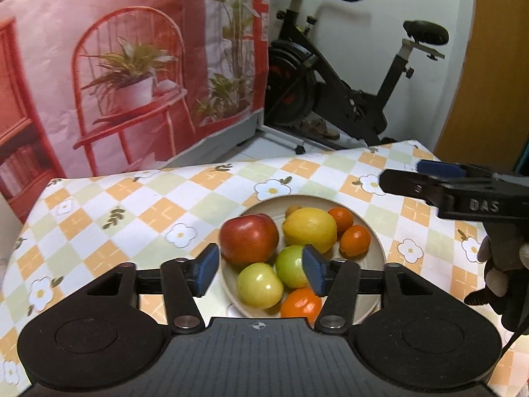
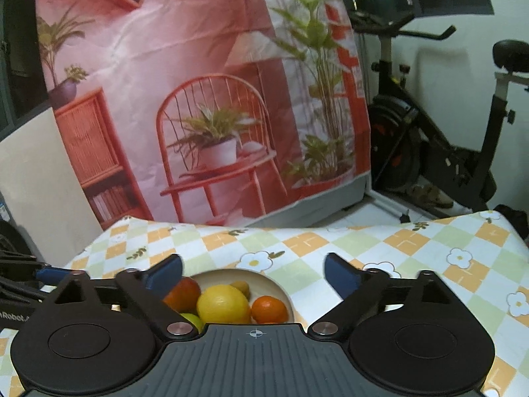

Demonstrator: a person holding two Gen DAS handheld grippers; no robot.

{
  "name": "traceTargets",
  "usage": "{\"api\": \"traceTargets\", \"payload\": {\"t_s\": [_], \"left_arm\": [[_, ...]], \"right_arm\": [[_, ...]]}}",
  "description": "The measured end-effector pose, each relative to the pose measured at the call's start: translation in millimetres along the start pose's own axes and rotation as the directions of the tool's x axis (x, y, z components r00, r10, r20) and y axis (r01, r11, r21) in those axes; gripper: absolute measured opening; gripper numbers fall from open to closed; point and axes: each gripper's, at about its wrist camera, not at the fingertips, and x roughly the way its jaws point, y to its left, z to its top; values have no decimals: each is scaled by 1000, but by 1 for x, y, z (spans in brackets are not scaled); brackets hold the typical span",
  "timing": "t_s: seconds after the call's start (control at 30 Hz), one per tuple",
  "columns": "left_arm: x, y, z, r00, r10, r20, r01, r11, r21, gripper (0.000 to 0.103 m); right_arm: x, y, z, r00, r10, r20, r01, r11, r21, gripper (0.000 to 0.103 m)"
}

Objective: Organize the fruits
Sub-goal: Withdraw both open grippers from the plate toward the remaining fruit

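Observation:
A beige plate [image 1: 377, 251] on the checked tablecloth holds a red apple [image 1: 248, 240], a yellow lemon [image 1: 309, 228], two green apples [image 1: 259, 284], several small oranges [image 1: 355, 240] and a small brownish fruit [image 1: 292, 210]. My left gripper [image 1: 261, 266] hovers over the plate's near side, open, its blue pads pressing on nothing. The right gripper [image 2: 253, 266] stands wide open above the plate [image 2: 264, 279] with nothing between its fingers; below it lie the lemon [image 2: 223, 304], an orange [image 2: 269, 309] and the red apple [image 2: 183, 292]. In the left wrist view it reaches in from the right, held by a gloved hand [image 1: 496, 278].
The table [image 1: 132, 218] carries an orange, green and white checked cloth with flowers. Behind it hangs a pink printed backdrop [image 1: 132, 66]. A black exercise bike [image 1: 330, 76] stands on the floor at the back right. The table's far edge runs just beyond the plate.

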Motion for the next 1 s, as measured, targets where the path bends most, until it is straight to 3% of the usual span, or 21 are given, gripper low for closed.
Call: {"api": "traceTargets", "payload": {"t_s": [0.13,0.3,0.5,0.67,1.0], "left_arm": [[-24,7,-6,1000,17,25,-17,1000,-2,80],[-56,17,-13,994,87,59,-85,996,-37,88],[-83,28,-19,986,152,62,-148,987,-58,90],[-96,31,-25,978,196,68,-191,979,-70,97],[-108,41,-45,982,178,65,-170,978,-118,103]], "right_arm": [[-15,13,-4,999,-47,13,47,999,5,103],[-30,30,-15,998,-67,14,66,998,22,103],[-48,42,-28,999,-28,30,24,992,125,103],[-60,54,-44,997,-34,69,24,990,141,103],[-66,81,-82,1000,-2,6,1,994,107,103]]}}
